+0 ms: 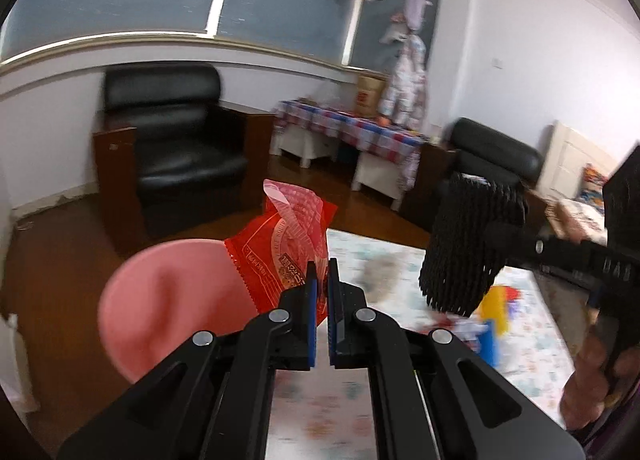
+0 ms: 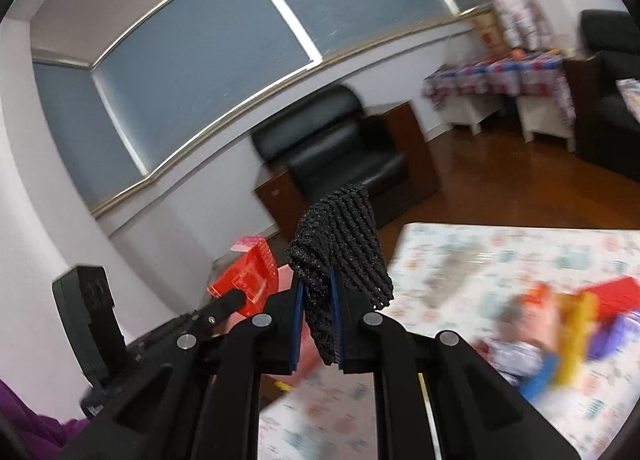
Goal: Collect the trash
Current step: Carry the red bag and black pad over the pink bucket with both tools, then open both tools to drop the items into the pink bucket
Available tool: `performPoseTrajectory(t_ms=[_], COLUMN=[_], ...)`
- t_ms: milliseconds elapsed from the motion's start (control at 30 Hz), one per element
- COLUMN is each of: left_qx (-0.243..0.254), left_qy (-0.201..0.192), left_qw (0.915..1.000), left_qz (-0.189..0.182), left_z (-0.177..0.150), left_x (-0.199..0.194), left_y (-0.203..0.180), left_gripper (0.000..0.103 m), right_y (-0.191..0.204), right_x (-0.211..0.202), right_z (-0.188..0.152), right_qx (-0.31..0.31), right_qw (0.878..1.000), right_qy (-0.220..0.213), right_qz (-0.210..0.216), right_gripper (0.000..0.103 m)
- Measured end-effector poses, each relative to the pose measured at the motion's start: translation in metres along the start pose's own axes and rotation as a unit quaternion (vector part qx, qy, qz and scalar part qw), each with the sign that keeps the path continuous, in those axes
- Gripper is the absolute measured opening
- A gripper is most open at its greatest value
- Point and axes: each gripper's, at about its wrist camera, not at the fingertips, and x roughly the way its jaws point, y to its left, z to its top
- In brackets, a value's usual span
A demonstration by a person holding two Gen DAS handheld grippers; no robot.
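My left gripper [image 1: 322, 272] is shut on a crinkled red snack wrapper [image 1: 288, 244], which it holds in the air beside a pink round bin [image 1: 168, 300] at the lower left. My right gripper [image 2: 318, 280] is shut on a black foam net sleeve [image 2: 344, 244] that sticks up between its pads and hangs over them. In the left wrist view the right gripper [image 1: 504, 228] comes in from the right with the black net [image 1: 468, 248] above the table. In the right wrist view, the left gripper [image 2: 236, 298] with the red wrapper [image 2: 248, 280] is just to the left.
A table with a pale patterned cloth [image 1: 400, 280] lies below and ahead, with blurred colourful toy blocks [image 2: 580, 320] on its right part. A black armchair [image 1: 172, 140] stands across the wooden floor. A hand [image 1: 592, 380] holds the right gripper.
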Motion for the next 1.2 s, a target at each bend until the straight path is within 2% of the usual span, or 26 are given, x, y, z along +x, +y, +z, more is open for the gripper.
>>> performPoseTrajectory(t_ms=[100,233,367,567,667,733,800,967,1200], left_qx=[-0.024,-0.056,-0.064,-0.064,-0.062,-0.066,-0.073,-0.088,-0.057], left_qy=[0.014,0.052,0.076,0.103,0.120,0.131,0.134,0.138,0.138], left_qw=[0.9992,0.9964,0.9946,0.9924,0.9908,0.9891,0.9883,0.9865,0.9886], left_qz=[0.027,0.035,0.030,0.018,0.015,0.012,0.003,-0.001,-0.012], left_z=[-0.005,-0.015,-0.023,-0.031,-0.030,-0.032,-0.033,-0.030,-0.023], left_x=[0.004,0.017,0.033,0.050,0.058,0.062,0.063,0.059,0.047], left_y=[0.032,0.065,0.085,0.104,0.109,0.116,0.120,0.126,0.100], left_gripper=[0.004,0.004,0.004,0.004,0.004,0.005,0.010,0.024,0.027], right_y=[0.016,0.031,0.034,0.025,0.022,0.020,0.017,0.015,0.019], right_x=[0.042,0.095,0.131,0.164,0.173,0.178,0.180,0.170,0.125], right_z=[0.007,0.003,-0.009,-0.025,-0.031,-0.034,-0.037,-0.040,-0.046], right_qx=[0.001,0.001,0.014,0.025,0.031,0.036,0.042,0.050,0.025], right_qw=[0.999,0.998,0.997,0.995,0.993,0.993,0.992,0.993,0.996], right_qy=[0.031,0.053,0.076,0.101,0.110,0.114,0.113,0.106,0.077], right_qz=[0.025,0.033,0.022,-0.008,-0.019,-0.025,-0.027,-0.028,-0.047], right_gripper=[0.012,0.012,0.012,0.012,0.021,0.036,0.043,0.048,0.060])
